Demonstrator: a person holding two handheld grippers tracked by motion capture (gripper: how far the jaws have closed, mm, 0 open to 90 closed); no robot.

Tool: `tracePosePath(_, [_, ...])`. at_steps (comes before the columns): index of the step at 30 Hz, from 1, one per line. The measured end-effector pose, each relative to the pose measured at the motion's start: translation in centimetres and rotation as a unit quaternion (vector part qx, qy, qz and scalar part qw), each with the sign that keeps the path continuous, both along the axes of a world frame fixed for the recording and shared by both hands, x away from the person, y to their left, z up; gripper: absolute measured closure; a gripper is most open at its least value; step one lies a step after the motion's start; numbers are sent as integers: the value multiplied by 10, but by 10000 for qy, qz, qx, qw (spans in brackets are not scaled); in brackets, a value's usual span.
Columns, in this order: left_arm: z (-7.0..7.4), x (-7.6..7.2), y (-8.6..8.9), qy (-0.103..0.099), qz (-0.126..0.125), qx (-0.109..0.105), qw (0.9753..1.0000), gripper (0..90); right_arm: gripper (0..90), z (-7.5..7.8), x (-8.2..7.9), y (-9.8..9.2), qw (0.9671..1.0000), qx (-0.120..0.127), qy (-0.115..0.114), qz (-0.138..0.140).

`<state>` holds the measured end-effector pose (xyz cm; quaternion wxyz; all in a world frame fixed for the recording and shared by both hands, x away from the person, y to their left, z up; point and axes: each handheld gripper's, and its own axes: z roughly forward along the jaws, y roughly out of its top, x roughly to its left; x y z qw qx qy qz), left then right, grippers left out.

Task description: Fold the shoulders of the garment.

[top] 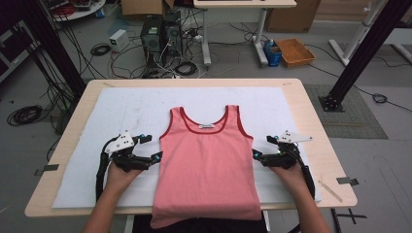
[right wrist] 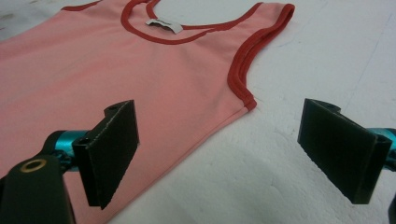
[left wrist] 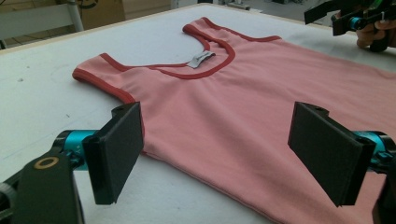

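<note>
A pink tank top with dark red trim lies flat on the white mat, neck toward the far side, its hem hanging over the table's near edge. My left gripper is open at the top's left side edge, just below the armhole. In the left gripper view its jaws straddle the pink tank top edge, with the left gripper holding nothing. My right gripper is open at the right side edge. In the right gripper view the right gripper spans the tank top side seam below the armhole.
The wooden table edge borders the mat. A thin wooden stick lies at the table's near right corner. Beyond the table, on the floor, are cables, computer towers and an orange basket.
</note>
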<state>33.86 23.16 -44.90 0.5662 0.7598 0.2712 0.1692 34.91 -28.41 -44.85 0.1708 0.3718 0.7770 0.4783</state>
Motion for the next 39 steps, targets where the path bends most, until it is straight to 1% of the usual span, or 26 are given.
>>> tracePosePath(2, [0, 1, 1, 22, 24, -40, 10000, 184, 122, 0, 1, 1, 10000, -38, 7, -11])
tracePosePath(5, [0, 2, 2, 96, 52, -136, 9998, 184, 122, 0, 1, 0, 10000, -24, 24, -10])
tracePosePath(8, [0, 1, 2, 88, 43, -130, 9999, 184, 122, 0, 0, 0, 10000, -4, 9, -25])
tracePosePath(11, [0, 1, 1, 44, 30, -64, 10000, 184, 122, 0, 0, 0, 10000, -21, -20, -20])
tracePosePath(17, [0, 0, 1, 44, 18, -64, 10000, 184, 122, 0, 1, -1, 10000, 50, 30, -76])
tracePosePath(20, [0, 1, 1, 40, 13, -62, 10000, 184, 122, 1, -1, -1, 9999, 49, -44, -125])
tracePosePath(21, [0, 1, 1, 44, 19, -68, 10000, 184, 122, 1, -1, -1, 9999, 83, 9, -111])
tracePosePath(24, [0, 1, 1, 49, 14, -72, 10000, 184, 122, 3, 1, -1, 9999, 92, 31, -85])
tracePosePath(25, [0, 1, 1, 41, 14, -64, 10000, 184, 122, 4, 1, -1, 9999, 121, -10, -93])
tracePosePath(26, [0, 0, 1, 33, 14, -56, 10000, 184, 122, 7, 1, -1, 9998, 157, 6, -108])
tracePosePath(29, [0, 1, 2, 35, 23, -71, 10000, 184, 122, 16, 2, 0, 9997, 178, -108, -115])
tracePosePath(31, [0, 1, 2, 61, 42, -104, 9999, 184, 122, 22, 5, 2, 9997, 194, -124, -115])
tracePosePath(37, [0, 1, 2, 70, 51, -86, 9999, 184, 122, 40, 17, 10, 9999, 68, -71, -37])
tracePosePath(39, [0, 1, 2, 74, 62, -93, 9999, 184, 122, 45, 22, 14, 10000, 66, -54, -13])
